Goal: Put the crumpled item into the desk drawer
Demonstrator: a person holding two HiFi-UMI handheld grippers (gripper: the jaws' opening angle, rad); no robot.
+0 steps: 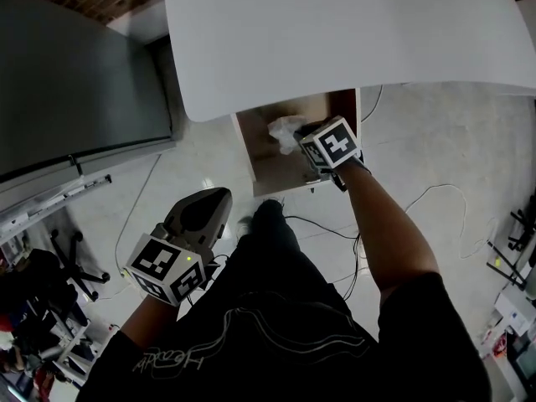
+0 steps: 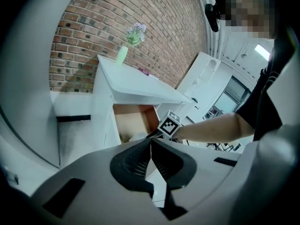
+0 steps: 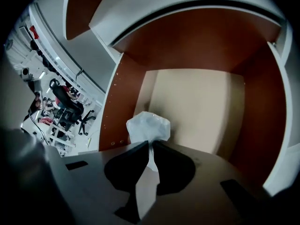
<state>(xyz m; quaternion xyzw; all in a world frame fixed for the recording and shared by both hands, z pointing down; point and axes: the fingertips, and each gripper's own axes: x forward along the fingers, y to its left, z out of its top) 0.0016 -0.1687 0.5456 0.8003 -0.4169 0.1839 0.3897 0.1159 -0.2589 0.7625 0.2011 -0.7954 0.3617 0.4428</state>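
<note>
White crumpled item (image 3: 148,128) is pinched by right gripper (image 3: 150,146) inside drawer (image 3: 201,102).

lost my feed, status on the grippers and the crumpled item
Right gripper shut on crumpled item, over open drawer. Left gripper shut, empty. Nothing in the way.

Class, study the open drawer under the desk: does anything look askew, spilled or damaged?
Nothing stands out. The drawer is open and looks sound; the right tool is shut on the crumpled white item inside it.
</note>
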